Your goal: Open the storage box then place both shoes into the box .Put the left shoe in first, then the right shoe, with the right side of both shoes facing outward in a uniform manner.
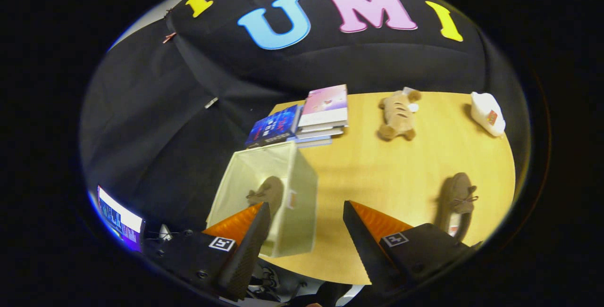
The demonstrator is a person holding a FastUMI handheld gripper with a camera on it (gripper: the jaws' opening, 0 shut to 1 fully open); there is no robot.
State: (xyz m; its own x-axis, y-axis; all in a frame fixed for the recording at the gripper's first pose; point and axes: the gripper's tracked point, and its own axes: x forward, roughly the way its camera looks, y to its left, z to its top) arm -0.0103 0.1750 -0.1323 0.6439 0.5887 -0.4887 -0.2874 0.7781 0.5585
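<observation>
— While the gripper (306, 231) is hovering at the bottom centre of the frame, what is lying around it on the table (401, 175)?

— A stack of books (302, 118) is sitting at the table's far left corner, above the middle of the frame. A brown plush toy (396, 114) is lying to their right, and a white object (488, 113) is resting further right, near the upper right of the frame. A lit screen (119, 217) is glowing at the lower left. Nothing is standing between the fingers and the box.

— How is the loose shoe looking?

— The brown shoe (458, 198) is a soft, laced moccasin kind, lying flat on the table at the right of the frame, just beyond the right finger, well apart from the box.

— And the box?

— The pale fabric storage box (302, 194) is standing open at the table's near left edge, left of centre, just ahead of the left finger. A second brown shoe (268, 194) is sitting inside it, partly hidden by that finger.

— Are the fingers gripping anything?

— No. They are spread wide apart, holding nothing, with bare table showing between them.
</observation>
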